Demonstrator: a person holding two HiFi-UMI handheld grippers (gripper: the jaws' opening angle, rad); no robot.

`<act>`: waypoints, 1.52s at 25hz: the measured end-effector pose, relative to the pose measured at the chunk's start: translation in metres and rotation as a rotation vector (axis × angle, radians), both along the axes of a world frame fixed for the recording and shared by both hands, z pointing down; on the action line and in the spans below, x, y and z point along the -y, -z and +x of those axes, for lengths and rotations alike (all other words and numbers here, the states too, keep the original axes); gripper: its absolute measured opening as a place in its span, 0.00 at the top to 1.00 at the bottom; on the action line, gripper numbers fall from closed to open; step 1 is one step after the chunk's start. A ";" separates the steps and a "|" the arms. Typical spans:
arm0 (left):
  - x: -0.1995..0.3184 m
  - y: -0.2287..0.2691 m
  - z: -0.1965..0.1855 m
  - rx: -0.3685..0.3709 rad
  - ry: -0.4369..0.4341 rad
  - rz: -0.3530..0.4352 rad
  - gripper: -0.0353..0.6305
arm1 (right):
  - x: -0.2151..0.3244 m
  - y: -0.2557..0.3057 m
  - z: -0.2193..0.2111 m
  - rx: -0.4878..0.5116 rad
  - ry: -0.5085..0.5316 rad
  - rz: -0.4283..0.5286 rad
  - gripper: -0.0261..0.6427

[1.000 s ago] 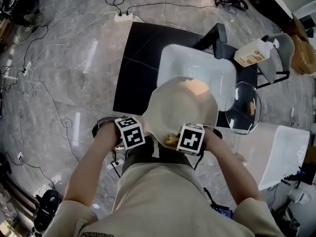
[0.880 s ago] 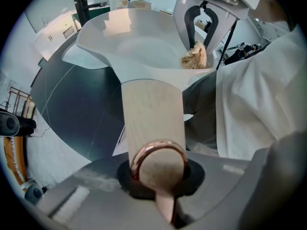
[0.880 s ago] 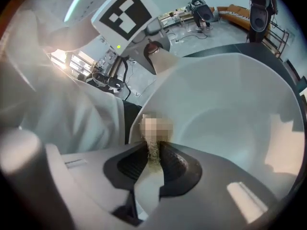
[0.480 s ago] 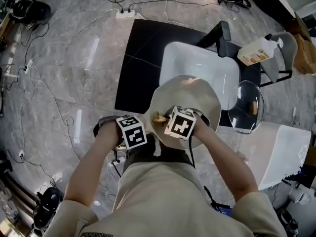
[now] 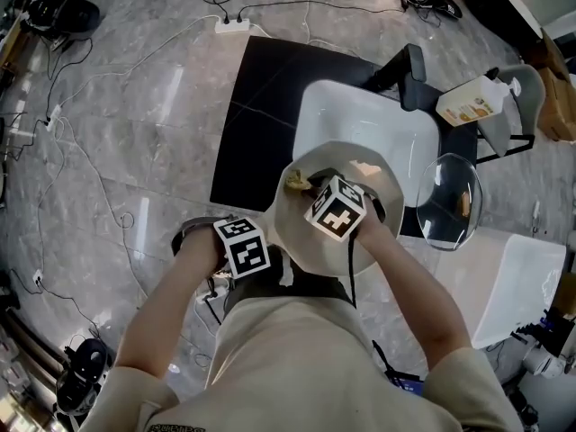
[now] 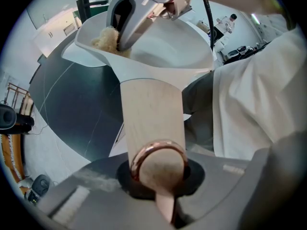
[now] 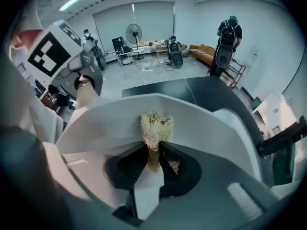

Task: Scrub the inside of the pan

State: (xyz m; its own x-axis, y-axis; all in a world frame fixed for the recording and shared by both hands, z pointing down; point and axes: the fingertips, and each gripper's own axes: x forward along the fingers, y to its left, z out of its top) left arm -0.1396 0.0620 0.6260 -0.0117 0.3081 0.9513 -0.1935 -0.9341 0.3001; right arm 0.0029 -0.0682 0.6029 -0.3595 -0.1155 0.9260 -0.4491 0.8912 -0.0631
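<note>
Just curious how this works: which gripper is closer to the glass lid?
Right. In the head view the right gripper, holding the scrubber, is inside the pan, just left of the glass lid; the left gripper holds the pan's handle, farther left again.

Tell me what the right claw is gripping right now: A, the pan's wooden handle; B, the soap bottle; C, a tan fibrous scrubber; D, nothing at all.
C: the right claw is closed on the tan fibrous scrubber against the inside of the white pan, while the left claw grips the wooden handle.
</note>
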 end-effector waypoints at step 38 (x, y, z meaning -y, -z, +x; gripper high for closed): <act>0.001 -0.001 -0.003 0.000 -0.015 -0.010 0.93 | -0.134 -0.010 0.018 -0.189 0.178 -0.467 0.85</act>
State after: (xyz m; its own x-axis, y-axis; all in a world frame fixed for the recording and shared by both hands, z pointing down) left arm -0.1423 0.0613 0.6269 -0.0165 0.3175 0.9481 -0.1795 -0.9338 0.3096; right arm 0.0205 0.0657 0.6126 -0.1579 0.3722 0.9146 -0.3351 0.8511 -0.4042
